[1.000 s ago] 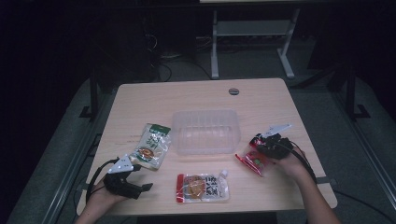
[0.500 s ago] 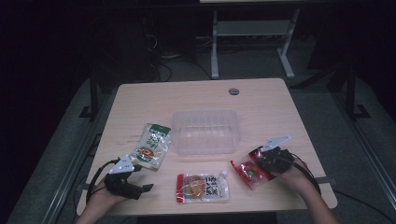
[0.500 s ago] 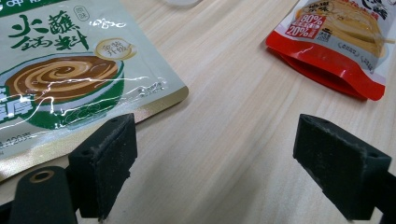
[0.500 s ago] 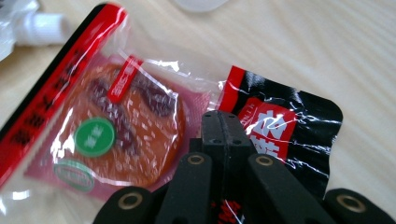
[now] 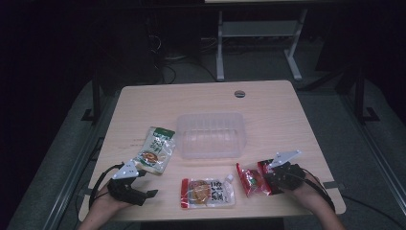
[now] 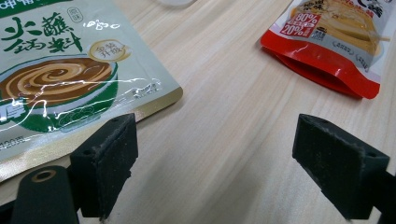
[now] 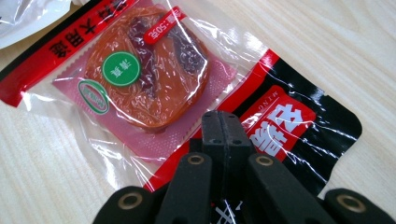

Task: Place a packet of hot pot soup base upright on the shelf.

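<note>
One table, light wood, carries everything. One clear plastic tray sits at its middle, empty as far as visible. Three pouches counted along the near half: one green-and-white sauce pouch left of the tray, one spouted pouch with a red base at near centre, one red-and-black snack packet near right, just below the tray's right corner.

Right hand-held gripper: jaws clamped together on the black-printed end of the snack packet, packet lying flat on the table. Left hand-held gripper: jaws spread wide, nothing between them, resting near the left edge just short of the sauce pouch.

Handling judgement: the packet looks light, thin, limp film around a flat disc of filling; glossy, so likely slippery. It will probably droop when lifted by one end. Best hold is the flat sealed margin, not the bulge; the current grip sits there.
</note>
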